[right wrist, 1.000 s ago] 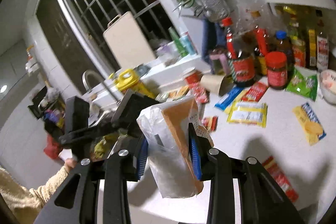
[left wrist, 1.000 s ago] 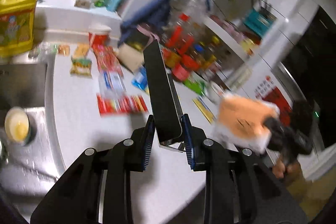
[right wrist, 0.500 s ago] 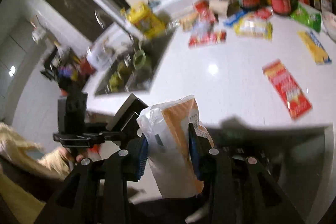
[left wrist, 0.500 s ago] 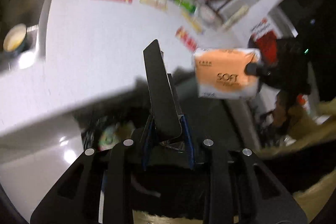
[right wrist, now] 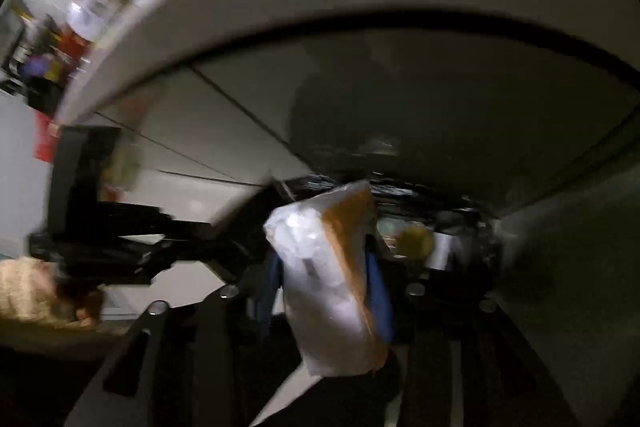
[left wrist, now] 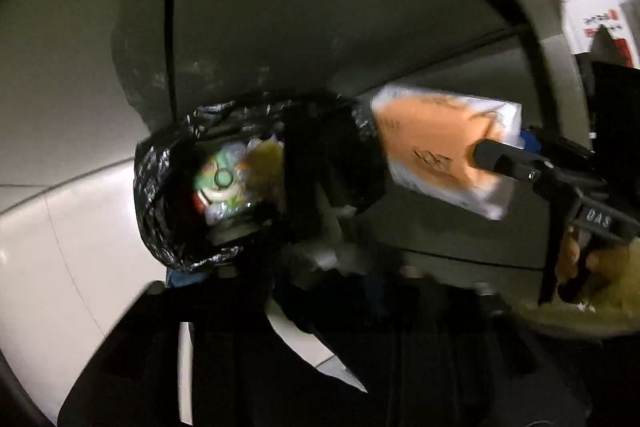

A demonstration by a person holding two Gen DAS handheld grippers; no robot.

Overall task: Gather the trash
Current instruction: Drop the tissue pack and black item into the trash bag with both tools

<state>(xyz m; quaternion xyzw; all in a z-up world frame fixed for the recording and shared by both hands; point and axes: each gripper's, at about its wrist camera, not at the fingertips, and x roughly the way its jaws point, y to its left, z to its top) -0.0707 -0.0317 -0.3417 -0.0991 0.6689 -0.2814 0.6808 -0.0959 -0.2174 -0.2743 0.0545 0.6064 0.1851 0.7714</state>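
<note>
The trash bin with the black bag (left wrist: 168, 187) sits low on the floor in front of the cupboard doors (left wrist: 280, 7). There is already some trash in it. The left tongs (left wrist: 276, 283) point down at it. Their jaws have just been opening and now stand wide. The flat black piece (left wrist: 324, 163) is out in front of them, over the mouth of the bag. It is blurry, so I cannot tell if it touches the pads.

To the right is the orange tissue pack (right wrist: 332, 279). It sits between the blue pads of the right tongs (right wrist: 326, 291), beside the rim of the bag. These jaws have just been opening too, but only a little. I cannot tell if they squeeze the pack.

I think this is the drop step. Next, the pack needs to be moved over the bag, and the right jaws need to open wider.
</note>
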